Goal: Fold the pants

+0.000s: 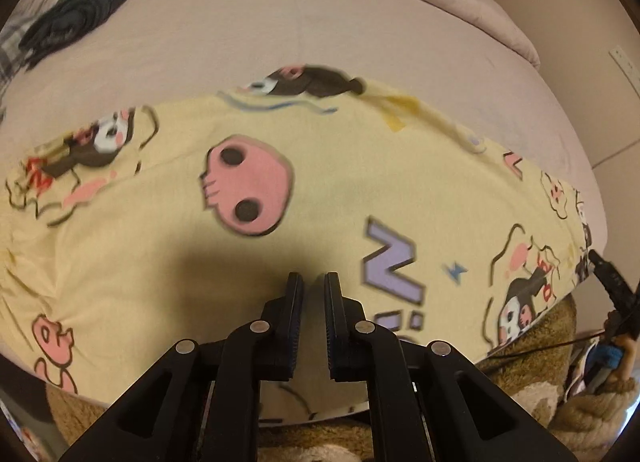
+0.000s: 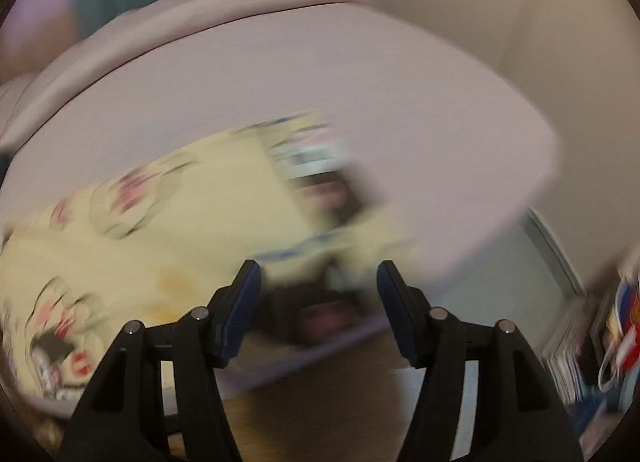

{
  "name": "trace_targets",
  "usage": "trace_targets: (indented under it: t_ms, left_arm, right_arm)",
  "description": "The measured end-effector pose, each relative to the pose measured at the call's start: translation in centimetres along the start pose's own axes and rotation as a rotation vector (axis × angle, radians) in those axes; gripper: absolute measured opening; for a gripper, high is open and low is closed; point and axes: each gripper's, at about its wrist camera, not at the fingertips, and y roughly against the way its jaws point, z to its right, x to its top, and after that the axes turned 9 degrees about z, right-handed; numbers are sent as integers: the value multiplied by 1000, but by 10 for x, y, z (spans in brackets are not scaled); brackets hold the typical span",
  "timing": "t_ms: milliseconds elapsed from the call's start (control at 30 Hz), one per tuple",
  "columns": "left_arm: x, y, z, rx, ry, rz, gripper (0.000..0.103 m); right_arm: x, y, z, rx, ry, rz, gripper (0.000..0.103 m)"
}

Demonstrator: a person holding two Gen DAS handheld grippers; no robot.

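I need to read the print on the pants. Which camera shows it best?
The left wrist view: the pants are close and the print is fairly sharp. In the right wrist view the pants are badly blurred.

Left gripper (image 1: pixel 313 280) points steeply downward, its two black fingers (image 1: pixel 294 302) drawn almost together with only a thin slit between the ribbed pads, and nothing sits in that slit. Right gripper (image 2: pixel 319 274) also tips downward, jaws standing well apart, blue-edged pads (image 2: pixel 236 310) facing each other across a wide gap, clamping nothing. The right wrist view is heavily smeared with blur.
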Motion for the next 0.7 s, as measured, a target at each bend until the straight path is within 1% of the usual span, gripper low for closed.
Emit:
trace_targets:
  t_ms: [33, 67, 100, 133, 200, 233, 300, 333, 367, 400, 433, 467, 500, 533, 567, 600, 700]
  left_arm:
    - [-2, 3, 5, -18, -3, 10, 6]
    - [0, 3, 10, -47, -6, 18, 9]
    - [4, 4, 17, -83, -10, 24, 24]
    - [7, 5, 24, -118, -8, 31, 47]
    - [11, 9, 34, -164, 10, 58, 62]
    - [12, 9, 38, -188, 17, 66, 62]
    - [14, 8, 49, -235, 7, 47, 62]
    - [13, 7, 52, -245, 1, 35, 62]
    - [14, 6, 56, -244, -2, 31, 62]
    - [13, 6, 58, -239, -9, 30, 62]
    - [12, 7, 58, -236, -16, 29, 62]
    - [11, 6, 59, -235, -22, 28, 62]
    - [11, 6, 59, -238, -24, 27, 62]
    - [10, 5, 58, -245, -23, 25, 62]
    - [10, 5, 56, -255, -19, 24, 62]
    - [10, 4, 56, -269, -15, 22, 62]
    - [14, 1, 62, -329, -6, 24, 62]
  right_arm:
    - [2, 0, 14, 34, -63, 2, 70]
    - [4, -1, 26, 60, -126, 9, 75]
    - [3, -1, 33, 65, -156, 21, 83]
    - [2, -3, 38, 73, -180, 32, 87]
    - [-1, -10, 39, 129, -202, 32, 86]
    - [-3, -14, 33, 156, -203, 27, 85]
    - [-6, -22, 20, 202, -181, 26, 85]
    - [-8, -28, 12, 201, -162, 28, 85]
    - [-8, -32, 8, 179, -145, 40, 84]
    - [-7, -33, 5, 164, -136, 62, 81]
    - [-7, -33, 6, 159, -141, 79, 70]
    - [-5, -33, 4, 165, -150, 89, 61]
    - [-2, -33, 3, 179, -157, 92, 40]
    - [-1, -34, 2, 217, -161, 86, 18]
    - [1, -33, -2, 269, -174, 79, 16]
    - [3, -32, -5, 285, -178, 82, 16]
    - [12, -11, -38, 356, -106, 123, 16]
